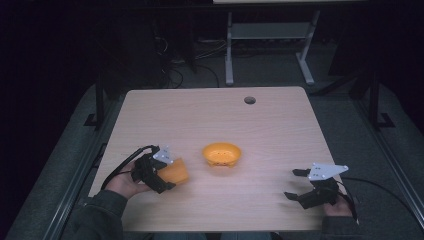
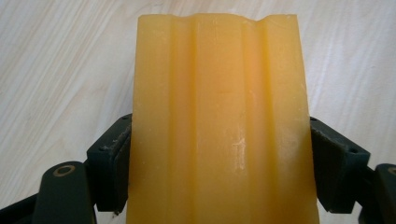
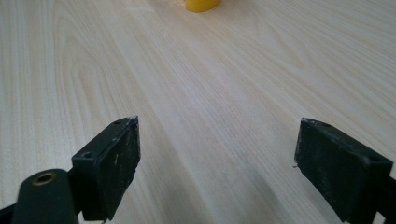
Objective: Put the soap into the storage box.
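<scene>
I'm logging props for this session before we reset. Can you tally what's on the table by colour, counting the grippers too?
Orange: 2, the bowl and the ridged block clamped in the left gripper.
Black: 2, the left gripper and the right gripper, which is open with nothing in it.
Total: 4.

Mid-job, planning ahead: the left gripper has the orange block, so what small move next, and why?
Probably carry the orange block right toward the orange bowl: the left gripper is clamped on it beside the bowl, while the right gripper sits open and idle.
</scene>
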The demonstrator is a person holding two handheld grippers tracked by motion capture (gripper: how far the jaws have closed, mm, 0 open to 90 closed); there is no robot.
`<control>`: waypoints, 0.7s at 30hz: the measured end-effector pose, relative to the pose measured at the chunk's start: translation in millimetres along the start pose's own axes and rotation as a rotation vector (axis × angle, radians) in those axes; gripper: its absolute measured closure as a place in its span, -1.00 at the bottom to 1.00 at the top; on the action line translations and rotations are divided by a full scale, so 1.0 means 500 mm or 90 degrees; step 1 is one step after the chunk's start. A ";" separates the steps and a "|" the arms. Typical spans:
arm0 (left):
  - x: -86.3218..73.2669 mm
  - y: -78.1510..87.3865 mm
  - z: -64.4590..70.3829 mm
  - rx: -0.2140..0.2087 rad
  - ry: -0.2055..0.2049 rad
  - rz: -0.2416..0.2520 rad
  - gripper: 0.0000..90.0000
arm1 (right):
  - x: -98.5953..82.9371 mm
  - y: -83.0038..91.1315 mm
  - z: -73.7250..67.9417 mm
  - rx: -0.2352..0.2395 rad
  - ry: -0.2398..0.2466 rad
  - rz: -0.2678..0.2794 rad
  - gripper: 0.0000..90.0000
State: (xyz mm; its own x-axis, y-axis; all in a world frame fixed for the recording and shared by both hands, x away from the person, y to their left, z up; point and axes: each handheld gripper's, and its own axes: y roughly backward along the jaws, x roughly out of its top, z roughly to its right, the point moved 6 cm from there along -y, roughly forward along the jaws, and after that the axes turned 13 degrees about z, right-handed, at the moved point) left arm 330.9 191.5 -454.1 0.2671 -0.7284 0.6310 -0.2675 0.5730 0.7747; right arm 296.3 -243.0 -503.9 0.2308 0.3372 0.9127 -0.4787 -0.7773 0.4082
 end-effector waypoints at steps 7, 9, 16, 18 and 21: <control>0.023 0.008 -0.008 0.006 -0.007 0.008 -0.53 | -0.001 0.002 0.002 0.000 0.001 0.003 -0.70; 0.036 0.011 -0.010 0.007 -0.013 0.008 -0.53 | 0.000 0.003 0.002 0.000 0.001 0.005 -0.70; 0.065 0.017 -0.018 0.008 -0.027 0.011 -0.53 | 0.001 0.004 0.003 0.000 0.000 0.009 -0.70; 0.073 0.018 -0.021 0.008 -0.029 0.013 -0.53 | 0.001 0.004 0.004 0.000 0.001 0.010 -0.70; 0.084 0.017 -0.024 0.009 -0.031 0.014 -0.53 | 0.002 0.005 0.004 -0.001 -0.003 0.013 -0.70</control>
State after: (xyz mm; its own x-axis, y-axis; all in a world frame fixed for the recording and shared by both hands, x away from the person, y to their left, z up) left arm 350.8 170.3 -420.7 0.2164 -0.7335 0.6443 -0.2859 0.5834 0.7602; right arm 296.7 -245.7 -502.2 0.2259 0.3188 0.9205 -0.4849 -0.7827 0.3901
